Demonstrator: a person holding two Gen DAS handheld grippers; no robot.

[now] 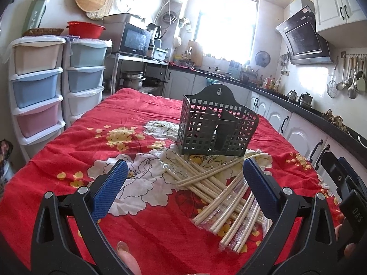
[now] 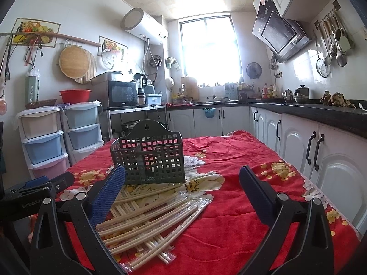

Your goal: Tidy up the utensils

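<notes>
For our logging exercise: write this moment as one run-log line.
left gripper: open | right gripper: open | chopsticks: piled on tablecloth | utensil caddy: upright, looks empty

One dark green perforated utensil holder (image 1: 216,127) stands on one red floral tablecloth (image 1: 68,151), and one loose heap of pale wooden chopsticks (image 1: 220,190) lies just in front of it, some in clear sleeves; too many overlap to count singly. Two grippers in view, left gripper (image 1: 183,185) and right gripper (image 2: 182,192), each with two blue-padded fingers (image 1: 110,190) spread wide. Background: two plastic drawer towers (image 1: 36,87), one microwave (image 1: 135,40), one red basin (image 1: 85,28).
</notes>
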